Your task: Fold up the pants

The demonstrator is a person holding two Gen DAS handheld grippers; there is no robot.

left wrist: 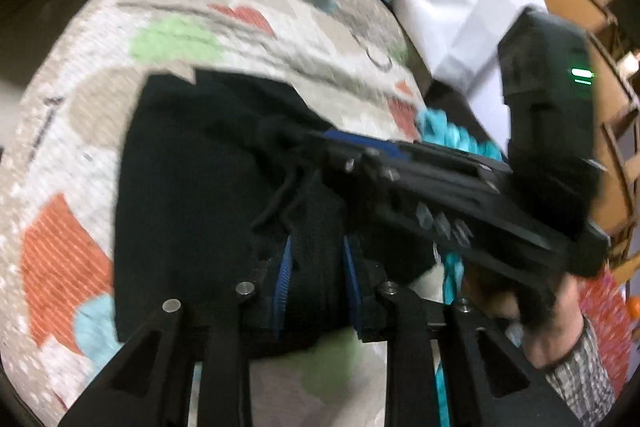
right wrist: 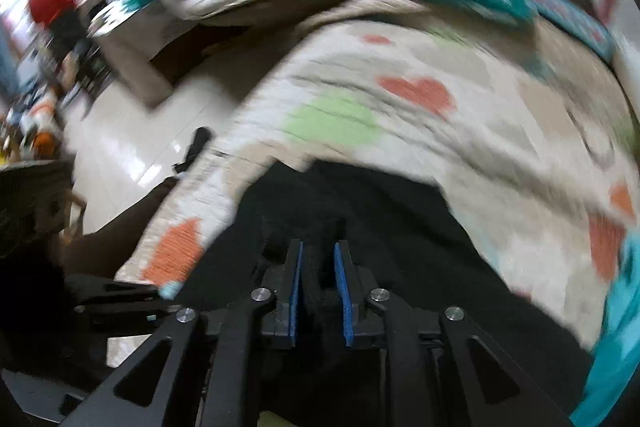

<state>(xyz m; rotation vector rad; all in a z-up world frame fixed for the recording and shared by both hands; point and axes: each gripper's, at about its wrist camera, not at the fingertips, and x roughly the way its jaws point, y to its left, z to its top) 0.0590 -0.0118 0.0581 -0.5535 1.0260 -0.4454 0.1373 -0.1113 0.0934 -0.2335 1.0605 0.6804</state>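
I saw the black pants (left wrist: 192, 195) lying on the patterned blanket (left wrist: 248, 39), bunched near both claws. My left claw (left wrist: 316, 267) was clenched on a thick fold of the pants. My right claw (right wrist: 318, 267) likewise pinched dark fabric between its blue pads (right wrist: 343, 291). In the left view it reached in from the right, held by a hand (left wrist: 556, 323).

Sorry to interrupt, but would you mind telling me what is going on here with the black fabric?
A person is folding black pants on a patterned quilt, using a handheld gripper in each hand. The left gripper and the right gripper each have dark cloth bunched between their blue pads. Both views are motion-blurred. A drawstring shows near the right gripper's fingers.
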